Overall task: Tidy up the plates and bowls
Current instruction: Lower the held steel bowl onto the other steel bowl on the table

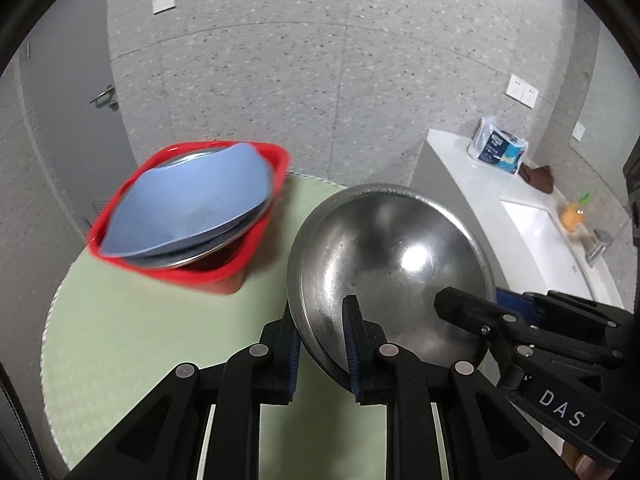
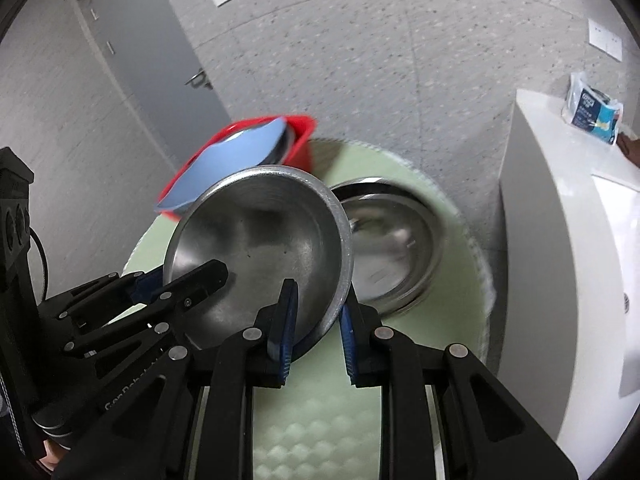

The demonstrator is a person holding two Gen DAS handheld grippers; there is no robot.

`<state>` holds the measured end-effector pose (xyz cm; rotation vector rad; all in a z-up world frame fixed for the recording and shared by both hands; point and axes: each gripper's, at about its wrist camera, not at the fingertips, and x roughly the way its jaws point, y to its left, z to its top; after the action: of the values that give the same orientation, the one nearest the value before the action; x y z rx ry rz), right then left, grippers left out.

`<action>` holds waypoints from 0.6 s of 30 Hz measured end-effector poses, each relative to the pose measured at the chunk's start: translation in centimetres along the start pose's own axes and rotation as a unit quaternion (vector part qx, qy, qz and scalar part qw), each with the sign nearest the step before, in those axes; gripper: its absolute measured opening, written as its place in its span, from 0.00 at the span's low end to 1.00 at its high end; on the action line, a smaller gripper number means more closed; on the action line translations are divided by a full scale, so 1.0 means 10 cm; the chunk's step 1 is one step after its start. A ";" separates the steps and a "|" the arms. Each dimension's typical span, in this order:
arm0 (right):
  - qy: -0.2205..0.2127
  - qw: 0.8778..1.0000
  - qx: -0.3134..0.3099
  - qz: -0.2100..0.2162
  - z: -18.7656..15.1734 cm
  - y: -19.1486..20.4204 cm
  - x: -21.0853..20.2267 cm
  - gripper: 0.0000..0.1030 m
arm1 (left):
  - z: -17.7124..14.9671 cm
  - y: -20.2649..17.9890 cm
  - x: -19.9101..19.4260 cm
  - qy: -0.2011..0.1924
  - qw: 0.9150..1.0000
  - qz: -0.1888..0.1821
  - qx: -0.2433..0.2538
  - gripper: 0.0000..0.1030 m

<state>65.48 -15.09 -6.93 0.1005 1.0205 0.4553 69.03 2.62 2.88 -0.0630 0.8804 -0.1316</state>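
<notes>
Both grippers hold one steel bowl [image 1: 392, 256] above a round green table mat [image 1: 140, 328]. My left gripper [image 1: 322, 344] is shut on the bowl's left rim, one finger inside and one outside. My right gripper [image 2: 316, 320] is shut on the opposite rim; the bowl shows in the right wrist view [image 2: 260, 240] too. A second steel bowl [image 2: 396, 248] sits on the mat behind it. A red basket [image 1: 244, 256] at the mat's far left holds a blue plate [image 1: 192, 204] leaning on a steel plate [image 1: 224, 240].
A white counter [image 1: 460, 160] with a sink [image 1: 536, 232] runs along the right, carrying a tissue pack [image 1: 498, 150] and a brown cloth [image 1: 538, 174]. A speckled wall and a grey door [image 1: 68, 120] stand behind the table.
</notes>
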 end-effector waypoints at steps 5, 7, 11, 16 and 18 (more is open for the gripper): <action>0.004 1.000 0.000 -0.005 0.12 -0.24 0.16 0.20 | 0.21 -0.16 0.43 0.015 1.000 0.006 0.000 0.16; 0.008 1.000 -0.003 -0.006 0.14 -0.32 0.21 0.20 | 0.28 -0.22 0.58 0.022 1.000 0.010 0.000 0.16; 0.021 1.000 -0.009 -0.013 0.16 -0.40 0.30 0.20 | 0.43 -0.37 0.86 0.037 0.999 0.012 -0.001 0.16; 0.029 0.999 -0.013 -0.022 0.15 -0.46 0.38 0.20 | 0.52 -0.48 1.07 0.047 0.999 0.016 0.000 0.18; 0.033 0.999 -0.012 -0.023 0.15 -0.48 0.40 0.20 | 0.52 -0.49 1.15 0.052 0.998 0.018 0.001 0.19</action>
<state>70.02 -17.59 -10.75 0.0399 1.0794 0.4313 79.82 -3.81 -2.03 -0.0386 0.9854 -0.1030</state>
